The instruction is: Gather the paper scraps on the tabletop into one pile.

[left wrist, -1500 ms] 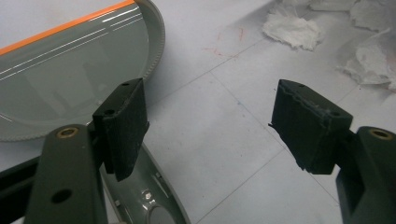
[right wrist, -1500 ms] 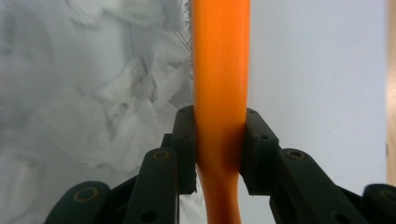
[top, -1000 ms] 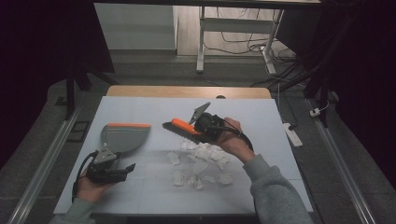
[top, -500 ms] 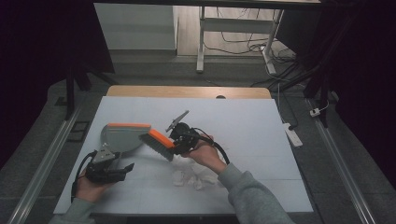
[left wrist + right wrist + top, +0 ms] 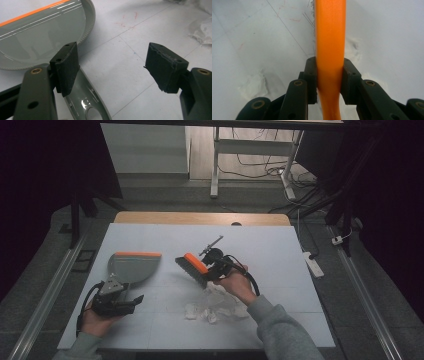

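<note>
A grey dustpan (image 5: 134, 266) with an orange front lip lies flat on the white table (image 5: 280, 250), left of centre. My left gripper (image 5: 130, 296) rests just behind it, open, with the dustpan's handle (image 5: 87, 105) lying under one jaw. From the left gripper view (image 5: 112, 65) the pan (image 5: 37, 37) sits ahead. My right gripper (image 5: 209, 270) is shut on the orange handle (image 5: 329, 37) of a hand brush (image 5: 192, 266), held tilted just right of the pan. Both pads of the right gripper (image 5: 329, 77) press the handle. Crumpled white scraps (image 5: 214, 307) lie below the brush.
A wooden strip (image 5: 200, 217) runs along the table's far edge. Beyond it stand a metal stand (image 5: 215, 165) and loose cables on the floor. A power strip (image 5: 312, 262) lies off the right edge. One scrap (image 5: 203, 27) lies at the right of the left gripper view.
The right hand carried the brush left and down from above the scraps toward the dustpan, then came back slightly to the right. The left gripper stayed put.
</note>
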### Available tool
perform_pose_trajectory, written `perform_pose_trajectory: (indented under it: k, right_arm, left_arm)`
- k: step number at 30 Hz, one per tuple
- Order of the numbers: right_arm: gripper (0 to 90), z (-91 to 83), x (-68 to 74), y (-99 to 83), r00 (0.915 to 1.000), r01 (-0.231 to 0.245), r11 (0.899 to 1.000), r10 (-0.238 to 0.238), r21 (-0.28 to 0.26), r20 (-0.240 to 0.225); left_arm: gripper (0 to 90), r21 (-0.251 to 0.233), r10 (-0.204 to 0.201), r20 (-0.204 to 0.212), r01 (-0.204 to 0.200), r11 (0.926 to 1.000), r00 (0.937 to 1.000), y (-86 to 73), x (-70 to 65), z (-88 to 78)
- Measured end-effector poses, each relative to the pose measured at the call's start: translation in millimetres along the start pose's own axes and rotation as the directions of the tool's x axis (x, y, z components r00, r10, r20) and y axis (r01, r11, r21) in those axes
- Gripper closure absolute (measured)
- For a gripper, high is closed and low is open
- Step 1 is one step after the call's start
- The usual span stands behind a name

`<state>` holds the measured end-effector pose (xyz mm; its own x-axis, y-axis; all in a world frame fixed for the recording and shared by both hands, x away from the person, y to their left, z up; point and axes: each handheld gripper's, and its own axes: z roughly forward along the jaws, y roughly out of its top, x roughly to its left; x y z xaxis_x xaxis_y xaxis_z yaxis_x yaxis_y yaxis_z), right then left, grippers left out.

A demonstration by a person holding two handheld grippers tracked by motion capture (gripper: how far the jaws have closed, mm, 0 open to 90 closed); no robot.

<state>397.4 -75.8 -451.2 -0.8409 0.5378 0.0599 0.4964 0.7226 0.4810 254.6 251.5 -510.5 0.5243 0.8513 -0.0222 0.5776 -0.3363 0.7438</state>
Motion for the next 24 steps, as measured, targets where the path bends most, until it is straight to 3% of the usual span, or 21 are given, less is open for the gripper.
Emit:
perform_pose_trajectory:
  k: [2, 5, 9, 11, 15, 18, 20, 24]
  right_arm:
    - [70.2, -13.9, 0.0, -2.0, 0.9998, -0.012, 0.998, 0.011, -0.059, -0.019]
    - [70.1, -36.0, 3.1, -1.6, 0.9996, 0.012, 0.993, -0.016, -0.121, -0.024]
    - [70.2, -53.8, 6.8, -1.0, 0.9995, 0.027, 0.987, -0.030, -0.158, -0.014]
    - [70.1, -58.0, 12.1, -2.4, 0.9988, 0.037, 0.987, -0.042, -0.154, -0.026]
    - [70.1, -52.7, 31.0, -10.4, 0.9928, 0.083, 0.992, -0.090, -0.091, -0.079]
    - [70.1, -46.0, 49.1, -17.5, 0.9802, 0.148, 0.988, -0.152, -0.037, -0.127]
    - [70.1, -43.3, 62.8, -21.1, 0.9671, 0.194, 0.981, -0.193, -0.012, -0.166]
    - [70.1, -38.1, 91.4, -29.0, 0.9391, 0.277, 0.959, -0.257, 0.061, -0.228]
  left_arm:
    - [27.9, -0.001, 0.000, -0.001, 0.000, 1.0000, 1.0000, 0.1, -0.2, -0.1]
    - [28.0, 0.001, -0.001, 0.000, 0.001, 1.0000, 1.0000, 0.0, -0.3, -0.1]
    - [27.9, 0.002, 0.000, -0.002, 0.000, 1.0000, 1.0000, -0.2, -0.8, -0.2]
    - [27.9, 0.001, -0.001, -0.004, 0.001, 1.0000, 1.0000, -0.2, -0.3, -0.7]
    - [27.9, 0.001, -0.004, -0.004, 0.004, 1.0000, 1.0000, -0.8, 1.0, -1.1]
    - [27.9, 0.004, -0.008, -0.008, 0.008, 1.0000, 0.9999, -1.0, 1.5, -0.4]
    - [27.9, 0.003, -0.009, -0.009, 0.009, 1.0000, 0.9999, -1.0, 1.8, -0.6]
    - [27.9, 0.004, -0.010, -0.010, 0.010, 0.9999, 0.9999, -1.0, 1.8, -0.1]
